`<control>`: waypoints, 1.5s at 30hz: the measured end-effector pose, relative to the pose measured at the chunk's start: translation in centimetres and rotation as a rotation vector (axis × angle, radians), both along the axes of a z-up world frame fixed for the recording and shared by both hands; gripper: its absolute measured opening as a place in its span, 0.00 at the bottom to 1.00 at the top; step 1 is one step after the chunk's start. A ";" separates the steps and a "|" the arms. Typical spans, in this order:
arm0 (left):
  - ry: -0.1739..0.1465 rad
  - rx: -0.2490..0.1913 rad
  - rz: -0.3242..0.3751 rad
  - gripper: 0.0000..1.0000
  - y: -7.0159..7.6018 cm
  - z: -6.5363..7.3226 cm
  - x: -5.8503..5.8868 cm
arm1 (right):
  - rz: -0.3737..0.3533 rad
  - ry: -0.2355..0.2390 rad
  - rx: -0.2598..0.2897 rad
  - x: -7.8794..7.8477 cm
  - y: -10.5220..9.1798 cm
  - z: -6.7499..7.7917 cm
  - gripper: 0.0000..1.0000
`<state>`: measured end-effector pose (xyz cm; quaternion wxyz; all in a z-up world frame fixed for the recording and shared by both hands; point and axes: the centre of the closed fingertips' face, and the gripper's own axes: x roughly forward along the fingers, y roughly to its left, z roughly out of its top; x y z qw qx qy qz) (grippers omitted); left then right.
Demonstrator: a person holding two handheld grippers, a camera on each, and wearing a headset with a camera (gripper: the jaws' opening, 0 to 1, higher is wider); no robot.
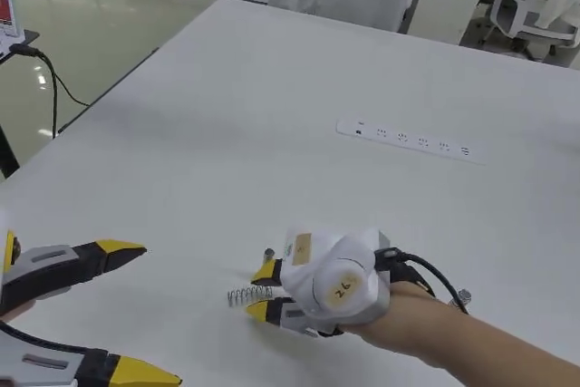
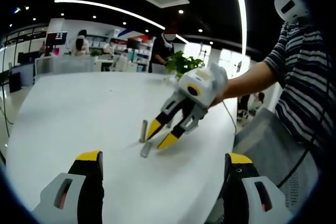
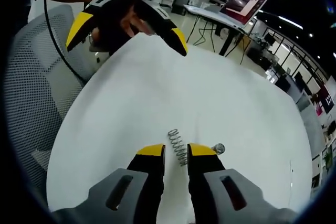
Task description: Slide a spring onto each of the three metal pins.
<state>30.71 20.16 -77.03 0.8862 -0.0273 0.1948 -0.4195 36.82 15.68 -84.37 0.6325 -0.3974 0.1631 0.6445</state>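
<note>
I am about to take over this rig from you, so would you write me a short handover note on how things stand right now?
Left gripper: open, empty, over the near left of the table.
Right gripper: narrowly open, jaws either side of the near end of the spring, which lies flat on the table; not visibly clamped.
Pin: upright beside the right gripper's tip, bare.
Small metal piece behind the wrist: possibly another pin, too small to tell.
Done: no spring on a pin yet.
Left: grip this spring, slide it onto the pin, then do the others.
</note>
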 end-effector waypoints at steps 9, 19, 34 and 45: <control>0.002 -0.004 0.002 0.93 -0.1 0.0 0.0 | -0.004 0.028 -0.023 0.2 0.0 -0.8 0.11; 0.008 -0.003 0.001 0.93 -0.2 -0.2 -0.1 | -0.018 0.064 -0.059 0.0 -0.5 -1.8 0.08; -0.004 0.009 -0.049 0.91 -1.9 0.6 0.1 | -0.035 0.081 -0.021 -1.1 -0.7 0.0 0.07; -0.009 0.009 -0.108 0.90 -4.0 0.8 0.4 | -0.091 0.080 0.021 -1.0 -3.4 2.9 0.07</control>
